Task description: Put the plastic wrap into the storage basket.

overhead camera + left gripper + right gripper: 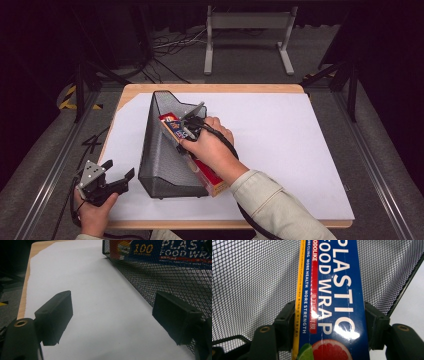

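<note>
Resting low at the table's near-left corner, the left gripper is sitting with jaws spread and nothing between them, just beside the mesh bin. Across from it, the right gripper is pinching the wrap box across its width, the box lying slanted in the bin with one end poking past the front wall. If that pinch is loosening, I judge the box could slide or tip the unheld bin.

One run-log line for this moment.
right gripper: clamps plastic wrap box | box: in mesh file holder | left gripper: open, idle on table
</note>
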### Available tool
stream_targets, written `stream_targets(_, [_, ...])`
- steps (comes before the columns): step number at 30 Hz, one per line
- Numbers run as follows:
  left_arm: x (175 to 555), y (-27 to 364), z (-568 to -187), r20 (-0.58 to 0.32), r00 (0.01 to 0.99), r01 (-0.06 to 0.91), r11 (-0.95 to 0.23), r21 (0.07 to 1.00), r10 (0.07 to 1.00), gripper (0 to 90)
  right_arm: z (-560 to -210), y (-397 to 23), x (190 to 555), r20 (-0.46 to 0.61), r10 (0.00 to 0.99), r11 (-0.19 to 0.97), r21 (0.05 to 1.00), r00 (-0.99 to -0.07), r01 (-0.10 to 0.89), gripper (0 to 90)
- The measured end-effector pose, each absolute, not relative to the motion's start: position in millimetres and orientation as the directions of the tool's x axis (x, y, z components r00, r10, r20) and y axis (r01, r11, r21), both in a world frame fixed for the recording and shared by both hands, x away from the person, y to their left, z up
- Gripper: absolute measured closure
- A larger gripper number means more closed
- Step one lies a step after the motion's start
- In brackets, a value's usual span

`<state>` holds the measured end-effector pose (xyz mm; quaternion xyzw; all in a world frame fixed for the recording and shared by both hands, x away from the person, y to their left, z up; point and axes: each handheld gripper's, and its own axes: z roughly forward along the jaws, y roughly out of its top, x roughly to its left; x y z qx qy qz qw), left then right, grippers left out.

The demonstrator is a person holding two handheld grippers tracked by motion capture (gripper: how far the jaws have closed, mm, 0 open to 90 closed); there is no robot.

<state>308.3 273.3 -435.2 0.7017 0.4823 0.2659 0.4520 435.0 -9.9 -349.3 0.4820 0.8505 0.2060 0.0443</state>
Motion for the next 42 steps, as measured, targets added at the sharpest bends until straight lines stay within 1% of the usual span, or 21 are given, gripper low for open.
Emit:
stream_targets(1, [308,273,-435,-0.064,0.394,0.439,-0.127,0.89,0.917,17.3,-349,-10,435,0.125,0.837,0.448,0.4,-0.532,0.799,36.4])
stream_targets(4, [309,273,-435,-0.064,0.393,0.438,-0.125,0.89,0.917,17.3,-346,-12,434,0.145,0.826,0.438,0.441,-0.544,0.783,28.3])
stream_targets(9, [310,272,-436,-0.062,0.397,0.441,-0.131,0.888,0.916,17.3,-340,-15,430,0.129,0.806,0.453,0.495,-0.578,0.741,21.0])
stream_targets(11, [310,272,-436,-0.062,0.397,0.441,-0.131,0.888,0.916,17.3,-339,-15,430,0.124,0.802,0.454,0.508,-0.584,0.732,20.6])
stream_targets(17, [311,273,-436,-0.069,0.392,0.441,-0.122,0.889,0.917,17.3,-322,-29,427,0.123,0.783,0.432,0.598,-0.61,0.675,19.9])
stream_targets(18, [311,273,-436,-0.069,0.392,0.441,-0.122,0.889,0.917,17.3,-322,-29,427,0.123,0.783,0.432,0.598,-0.61,0.675,19.9])
stream_targets(20, [311,273,-436,-0.063,0.397,0.438,-0.128,0.89,0.916,17.3,-315,-36,422,0.117,0.765,0.424,0.649,-0.634,0.632,20.0])
stream_targets(23, [311,273,-436,-0.067,0.395,0.442,-0.125,0.888,0.916,17.3,-307,-45,419,0.112,0.748,0.417,0.689,-0.655,0.593,20.1])
stream_targets(31, [309,273,-435,-0.065,0.394,0.44,-0.126,0.889,0.917,17.3,-295,-64,414,0.117,0.749,0.396,0.709,-0.652,0.583,20.0])
stream_targets(42, [307,276,-435,-0.068,0.387,0.44,-0.119,0.89,0.92,17.2,-280,-105,409,0.109,0.768,0.378,0.718,-0.631,0.584,19.4])
